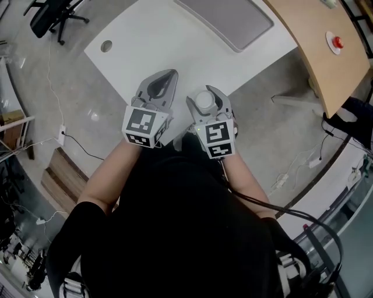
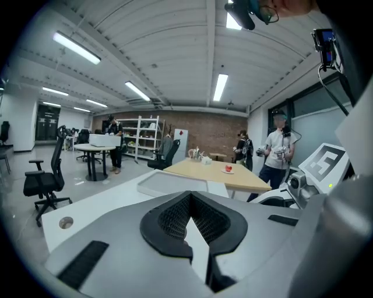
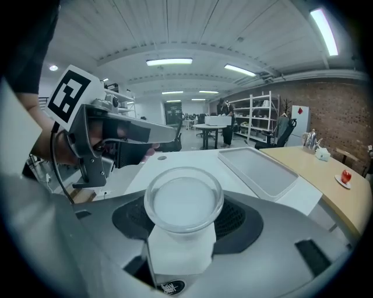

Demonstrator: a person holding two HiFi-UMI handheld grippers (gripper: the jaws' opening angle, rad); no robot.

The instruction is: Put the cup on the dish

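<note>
White worktop (image 1: pixel 175 41) lay below; grey tray (image 1: pixel 230 17) cut off at top edge. Right hand-held gripper (image 1: pixel 207 94) clamped cup (image 3: pixel 183 201), base hidden; left hand-held gripper (image 1: pixel 168 76) sat closed, empty.

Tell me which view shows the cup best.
Right gripper view: the cup sits clamped in the right hand-held gripper, rim and inside plain. Head view shows only its top; left gripper view doesn't show it.

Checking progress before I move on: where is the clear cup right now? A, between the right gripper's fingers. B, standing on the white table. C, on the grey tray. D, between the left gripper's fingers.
A: the right gripper view shows the clear cup clamped between the fingers of the right gripper.
</note>
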